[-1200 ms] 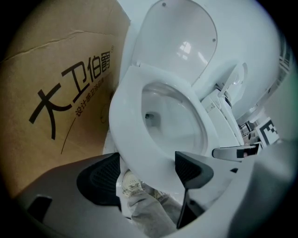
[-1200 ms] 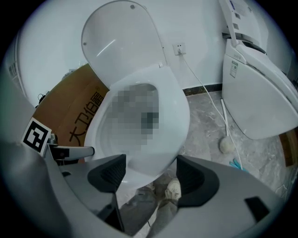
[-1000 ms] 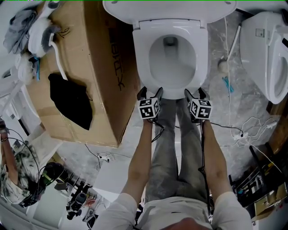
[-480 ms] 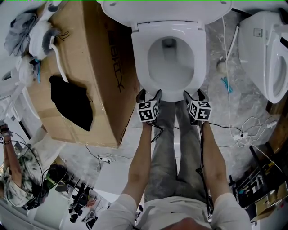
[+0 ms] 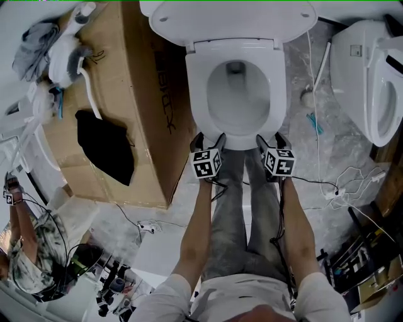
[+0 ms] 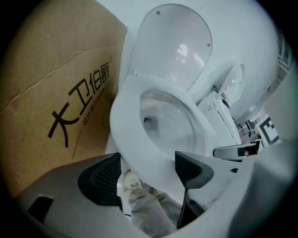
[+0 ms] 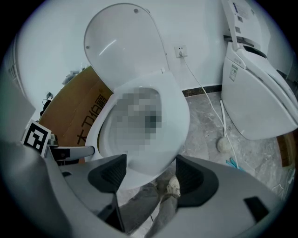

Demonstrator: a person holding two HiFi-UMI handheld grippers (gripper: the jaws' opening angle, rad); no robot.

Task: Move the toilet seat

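Note:
A white toilet seat lies over the bowl, and its lid stands raised behind it. My left gripper and right gripper are both at the seat's front edge, side by side. In the left gripper view the seat has its front rim between the wide-apart jaws of the left gripper. In the right gripper view the seat likewise runs into the gap of the right gripper. Both grippers are open. Trouser legs and a shoe show below the rim.
A large cardboard box with a black cloth on it stands tight against the toilet's left side. A second toilet stands at the right. Cables trail over the marble floor. Another person is at the lower left.
The head view has shifted a little. Both grippers keep their place at the seat's front edge.

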